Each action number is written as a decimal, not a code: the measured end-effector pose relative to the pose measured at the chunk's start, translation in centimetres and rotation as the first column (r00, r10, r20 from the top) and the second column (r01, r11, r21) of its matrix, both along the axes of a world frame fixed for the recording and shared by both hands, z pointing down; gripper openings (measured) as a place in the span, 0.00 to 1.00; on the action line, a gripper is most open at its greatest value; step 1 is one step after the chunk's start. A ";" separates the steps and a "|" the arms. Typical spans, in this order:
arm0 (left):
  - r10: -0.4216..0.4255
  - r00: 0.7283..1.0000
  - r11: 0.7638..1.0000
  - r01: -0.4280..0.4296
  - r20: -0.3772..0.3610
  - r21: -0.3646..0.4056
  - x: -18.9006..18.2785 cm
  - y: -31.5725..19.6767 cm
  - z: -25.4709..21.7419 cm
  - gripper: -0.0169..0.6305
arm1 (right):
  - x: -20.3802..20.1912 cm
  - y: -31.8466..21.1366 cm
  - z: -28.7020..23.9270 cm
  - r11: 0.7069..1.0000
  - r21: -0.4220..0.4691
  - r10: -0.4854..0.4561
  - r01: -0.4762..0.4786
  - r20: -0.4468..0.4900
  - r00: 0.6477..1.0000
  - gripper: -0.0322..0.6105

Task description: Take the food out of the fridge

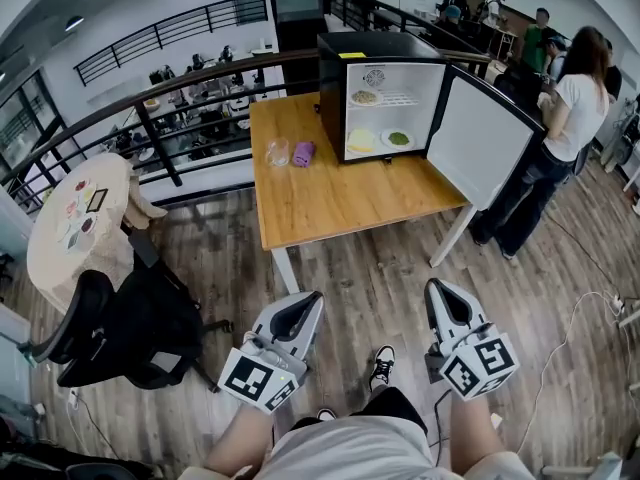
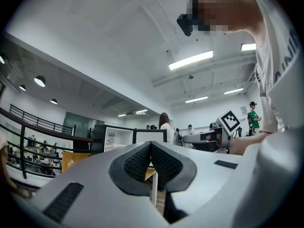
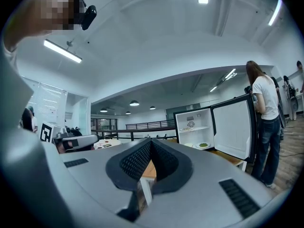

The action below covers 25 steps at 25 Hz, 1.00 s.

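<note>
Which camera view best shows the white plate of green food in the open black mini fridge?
The head view: it looks into the open black mini fridge, and the white plate of green food is clear on the bottom level. The right gripper view shows it small and edge-on; the left gripper view does not resolve it.

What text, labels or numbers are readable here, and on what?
"UNI": partial print on the person's white shirt, the rest cut off.
Yellow label atop the mini fridge: too small to read.
Round mark on its back wall: too small to read.
</note>
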<state>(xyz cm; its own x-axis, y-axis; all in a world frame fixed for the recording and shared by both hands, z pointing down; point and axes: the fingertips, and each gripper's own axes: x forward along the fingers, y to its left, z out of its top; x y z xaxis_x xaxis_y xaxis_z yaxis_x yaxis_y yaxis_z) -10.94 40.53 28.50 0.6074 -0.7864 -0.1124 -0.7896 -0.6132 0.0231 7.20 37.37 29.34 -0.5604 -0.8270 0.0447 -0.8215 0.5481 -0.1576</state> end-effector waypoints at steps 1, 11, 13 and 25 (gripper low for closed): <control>-0.004 1.000 1.000 0.004 0.005 -0.001 0.2 -1.1 0.1 0.04 | 0.2 -1.0 0.2 1.000 -0.002 -0.003 0.003 0.004 1.000 0.08; -0.057 0.997 0.998 0.057 0.052 0.016 4.2 -13.0 -1.4 0.04 | 4.3 -14.6 -0.6 0.999 0.020 -0.046 0.045 0.049 0.998 0.08; -0.071 0.996 0.997 0.070 0.051 0.015 5.2 -15.3 -1.7 0.04 | 5.4 -17.1 -0.4 0.998 0.010 -0.056 0.055 0.046 0.997 0.08; -0.103 0.993 0.994 0.105 0.064 -0.026 11.4 -27.5 -0.9 0.04 | 11.6 -29.6 0.9 0.993 -0.043 -0.106 0.109 0.057 0.993 0.08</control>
<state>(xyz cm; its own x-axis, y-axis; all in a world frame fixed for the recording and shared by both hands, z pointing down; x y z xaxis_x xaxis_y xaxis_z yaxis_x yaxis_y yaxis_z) 0.50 13.08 27.61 0.5276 -0.8479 -0.0530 -0.8493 -0.5278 -0.0114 18.77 7.82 30.22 -0.6484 -0.7598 0.0482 -0.7478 0.6237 -0.2275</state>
